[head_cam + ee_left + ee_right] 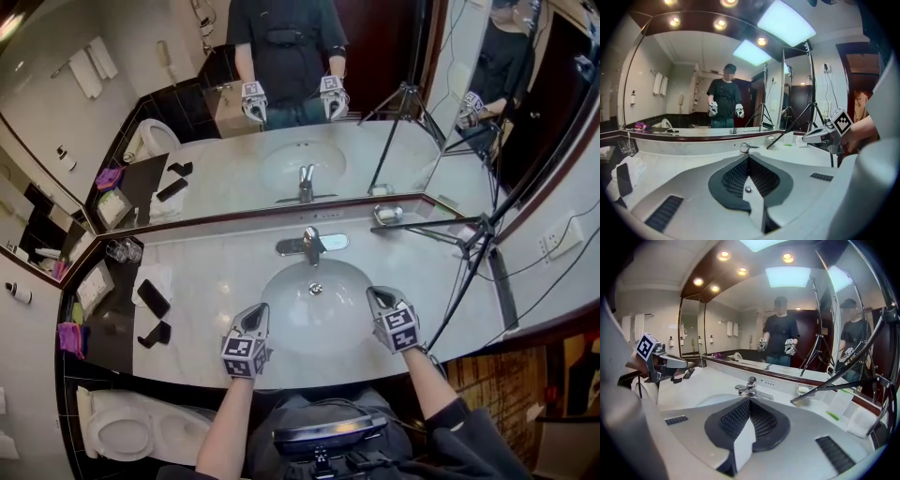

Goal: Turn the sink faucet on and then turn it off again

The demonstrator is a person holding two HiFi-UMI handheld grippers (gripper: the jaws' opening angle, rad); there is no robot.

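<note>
A chrome faucet (309, 246) stands at the back rim of an oval sink (314, 323) in a white marble countertop (211, 272), under a wide bathroom mirror (281, 103). The left gripper (256, 318) and the right gripper (377, 296) hover over the sink's near edge, both clenched empty, clear of the faucet.

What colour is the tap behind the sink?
The faucet is shiny silver metal; the head view shows it best.

We hold the left grey two-jaw tool (257, 313) and the right grey two-jaw tool (376, 296) level, well apart, both tilted forward-down. Each tool's jaws sit pressed together, empty. Forearms (225, 427) extended.
</note>
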